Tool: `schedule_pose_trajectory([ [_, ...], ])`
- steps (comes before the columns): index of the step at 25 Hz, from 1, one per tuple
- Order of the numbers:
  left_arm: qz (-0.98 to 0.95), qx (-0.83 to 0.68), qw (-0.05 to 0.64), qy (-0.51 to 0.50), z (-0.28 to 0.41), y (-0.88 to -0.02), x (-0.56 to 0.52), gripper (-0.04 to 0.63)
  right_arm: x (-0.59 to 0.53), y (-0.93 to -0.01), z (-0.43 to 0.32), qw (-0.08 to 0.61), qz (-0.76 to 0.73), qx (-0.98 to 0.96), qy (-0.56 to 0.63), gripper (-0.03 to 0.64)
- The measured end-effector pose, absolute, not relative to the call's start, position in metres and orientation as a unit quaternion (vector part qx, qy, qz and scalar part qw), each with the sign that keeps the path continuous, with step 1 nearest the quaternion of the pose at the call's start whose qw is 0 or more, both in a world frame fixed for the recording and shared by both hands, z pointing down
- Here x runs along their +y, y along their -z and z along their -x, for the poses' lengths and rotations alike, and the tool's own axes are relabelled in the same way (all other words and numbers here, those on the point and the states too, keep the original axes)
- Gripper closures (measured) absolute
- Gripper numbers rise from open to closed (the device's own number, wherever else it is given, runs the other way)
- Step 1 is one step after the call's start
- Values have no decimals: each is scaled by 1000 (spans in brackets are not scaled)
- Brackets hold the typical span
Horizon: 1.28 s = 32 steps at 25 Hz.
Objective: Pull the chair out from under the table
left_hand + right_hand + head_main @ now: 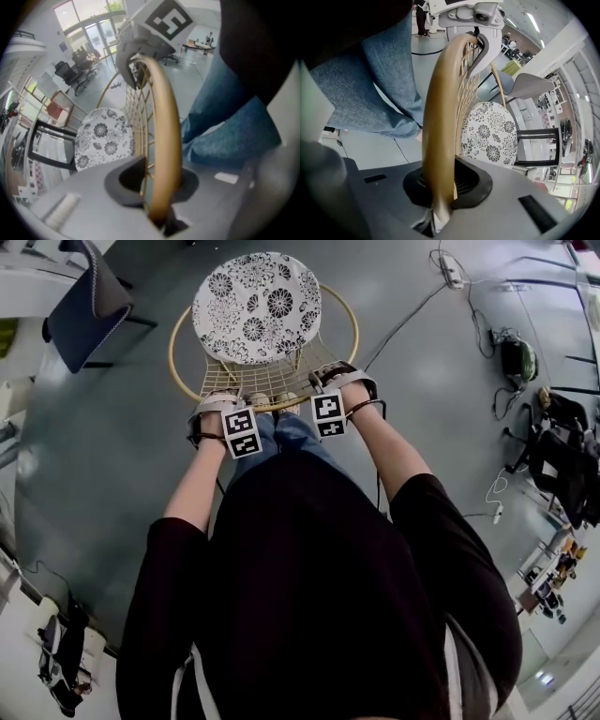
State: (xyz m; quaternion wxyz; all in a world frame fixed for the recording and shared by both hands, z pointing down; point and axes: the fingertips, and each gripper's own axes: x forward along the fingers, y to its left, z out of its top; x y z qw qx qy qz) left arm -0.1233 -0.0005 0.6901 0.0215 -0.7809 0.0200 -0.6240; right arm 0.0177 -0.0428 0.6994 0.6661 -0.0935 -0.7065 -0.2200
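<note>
Chair (265, 379): on floor (103, 456), 12 o'clock from person.
Rim (165, 140): smooth tan tube bent into a round hoop.
Back: thin wire lattice.
Cushion (255, 306): round, flat, floral fabric.
Facing: seat toward 12 o'clock, back at 6.
Left gripper (217, 401): clamped on rim.
Right gripper (336, 377): clamped on rim.

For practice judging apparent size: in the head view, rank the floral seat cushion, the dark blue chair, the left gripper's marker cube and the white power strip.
1. Round black-and-white floral seat cushion
2. Dark blue chair
3. Left gripper's marker cube, flattered by nearness
4. White power strip
</note>
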Motion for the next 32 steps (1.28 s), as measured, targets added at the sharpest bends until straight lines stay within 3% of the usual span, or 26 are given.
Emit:
schedule_pose_trajectory([
  [3, 783, 9, 9, 621, 127, -679, -18, 526, -53, -688, -14, 666, 117, -715, 180, 578],
  [6, 790, -7, -15, 613, 128, -669, -17, 435, -54, -669, -10, 652, 116, -737, 139, 480],
  [10, 814, 17, -28, 580, 125, -645, -13, 394, -53, -638, -14, 630, 77, -759, 144, 480],
  [15, 837, 86, -70, 536, 131, -601, -23, 418, -59, -606, -34, 627, 40, -768, 124, 488],
  [17, 839, 102, -71, 530, 136, -585, -24, 451, -61, -592, -40, 629, 30, -771, 95, 566],
  [20, 835, 174, -74, 517, 151, -555, -42, 583, -78, -563, -40, 614, -15, -788, 54, 586],
  [21, 833, 203, -78, 509, 155, -544, -51, 585, -87, -551, -37, 602, -42, -796, 47, 588],
  [24, 832, 281, -59, 474, 162, -500, -84, 588, -124, -502, -21, 550, -142, -821, 46, 594],
  [29, 827, 396, 57, 394, 163, -394, -143, 588, -183, -391, 12, 415, -308, -853, 65, 595],
  [32, 824, 467, 85, 309, 160, -323, -170, 588, -204, -325, 26, 326, -371, -867, 74, 595],
])
